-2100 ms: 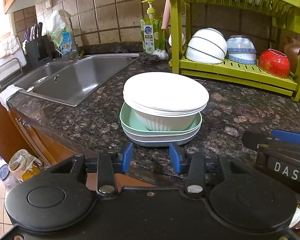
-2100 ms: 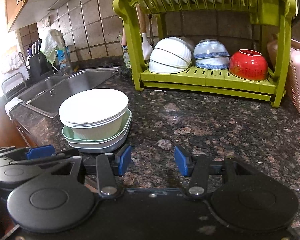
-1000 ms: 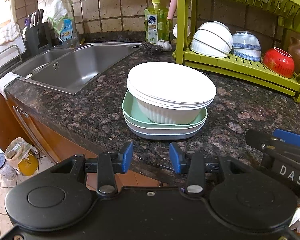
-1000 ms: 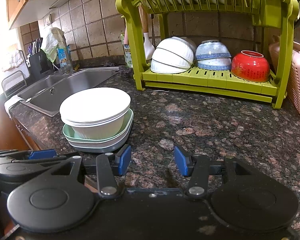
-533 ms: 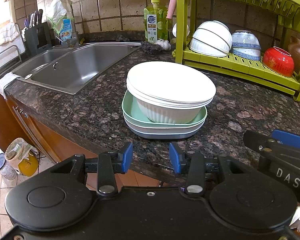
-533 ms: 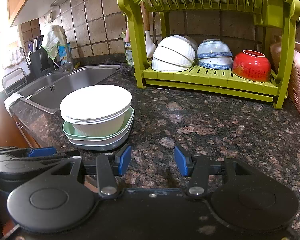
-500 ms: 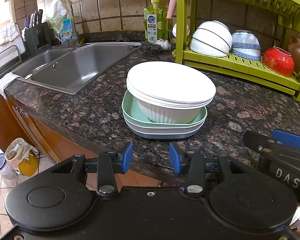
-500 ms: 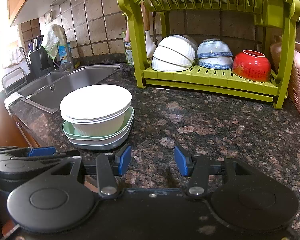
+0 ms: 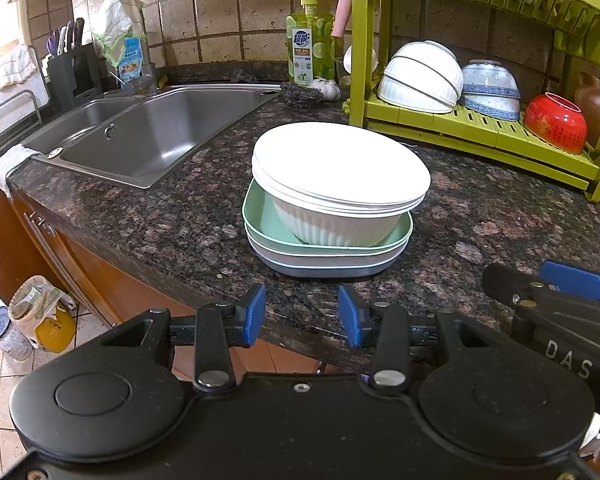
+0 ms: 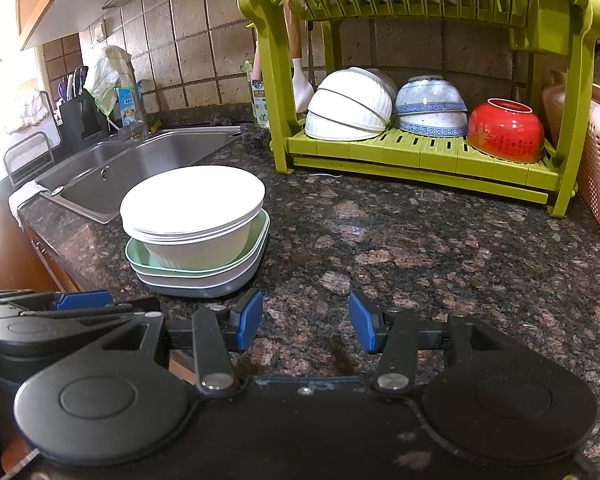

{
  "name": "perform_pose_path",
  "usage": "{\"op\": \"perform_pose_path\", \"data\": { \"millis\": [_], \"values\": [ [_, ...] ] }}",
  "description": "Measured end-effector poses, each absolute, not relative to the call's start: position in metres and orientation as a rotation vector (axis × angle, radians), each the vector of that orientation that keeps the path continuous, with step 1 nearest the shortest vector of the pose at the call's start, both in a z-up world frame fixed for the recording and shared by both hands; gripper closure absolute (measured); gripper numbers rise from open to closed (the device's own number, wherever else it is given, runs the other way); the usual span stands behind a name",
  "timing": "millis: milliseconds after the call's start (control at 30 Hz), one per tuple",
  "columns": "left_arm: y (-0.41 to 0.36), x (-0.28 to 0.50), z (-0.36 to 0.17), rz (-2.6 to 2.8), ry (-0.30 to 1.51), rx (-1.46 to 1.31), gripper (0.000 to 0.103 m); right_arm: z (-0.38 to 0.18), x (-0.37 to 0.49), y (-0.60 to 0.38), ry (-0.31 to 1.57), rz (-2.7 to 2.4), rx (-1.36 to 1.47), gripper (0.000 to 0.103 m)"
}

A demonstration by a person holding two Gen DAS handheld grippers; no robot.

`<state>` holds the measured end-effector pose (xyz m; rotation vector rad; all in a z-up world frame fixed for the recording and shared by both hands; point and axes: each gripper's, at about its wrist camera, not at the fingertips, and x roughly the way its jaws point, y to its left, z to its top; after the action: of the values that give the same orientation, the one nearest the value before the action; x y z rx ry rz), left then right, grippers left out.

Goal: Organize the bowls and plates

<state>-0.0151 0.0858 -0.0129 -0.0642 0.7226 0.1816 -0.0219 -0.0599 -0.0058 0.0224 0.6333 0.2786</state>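
Near the counter's edge, both hand-held grippers, left (image 9: 302,316) and right (image 10: 305,322), gape empty before stacked plates (image 9: 340,172).

My two claws, black with blue tips

Left claw (image 9: 302,316) and right claw (image 10: 305,322): blue pads, silver screws, round black discs, white "DAS" lettering.

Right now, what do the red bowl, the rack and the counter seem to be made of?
Red bowl: probably glazed ceramic, glossy with bright highlights.
Rack: looks like moulded plastic, one even lime green with a soft sheen and slotted shelf.
Counter: seems polished granite, dark and speckled brown and pink, with faint reflections; a stone-look surface cannot be ruled out.
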Motion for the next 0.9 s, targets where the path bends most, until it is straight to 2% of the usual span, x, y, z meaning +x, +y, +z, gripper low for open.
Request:
{"op": "perform_pose_path", "data": {
  "millis": [900],
  "values": [
    [0.0866,-0.0134,-0.0137,0.162,0.743,-0.074,0.053,-0.0105,-0.0200,-0.0574,0.651,0.283,0.013,0.052]
  ]
}}
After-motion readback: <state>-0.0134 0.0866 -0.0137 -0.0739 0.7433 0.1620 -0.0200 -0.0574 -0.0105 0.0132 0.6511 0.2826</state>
